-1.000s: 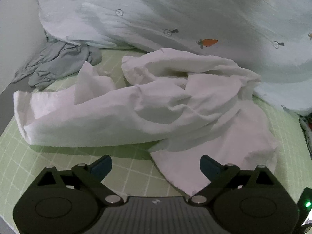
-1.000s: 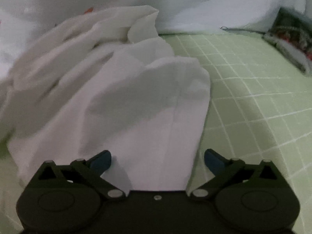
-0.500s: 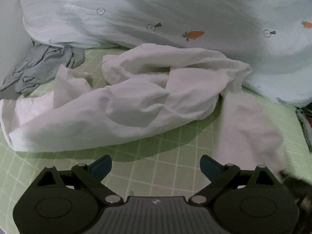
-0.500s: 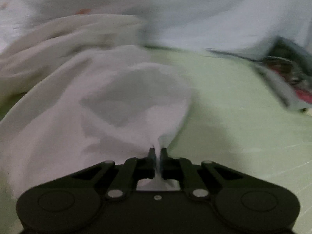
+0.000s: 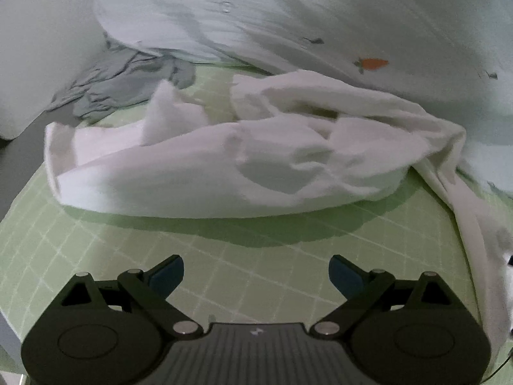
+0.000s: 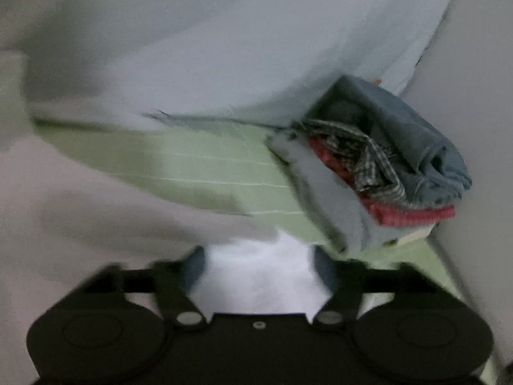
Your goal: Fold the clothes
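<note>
Across the green gridded mat (image 5: 224,256) lies a crumpled white cotton garment (image 5: 224,166) — left claw (image 5: 256,271) wide and empty; right claw (image 6: 259,264) parted, white cloth between its fingers.

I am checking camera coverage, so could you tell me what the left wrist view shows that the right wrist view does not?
Only the left wrist view shows the crumpled grey garment and the carrot print on the pale blue sheet. Only the right wrist view shows the stack of folded clothes by the wall. Both show the white garment and the green gridded mat.
</note>
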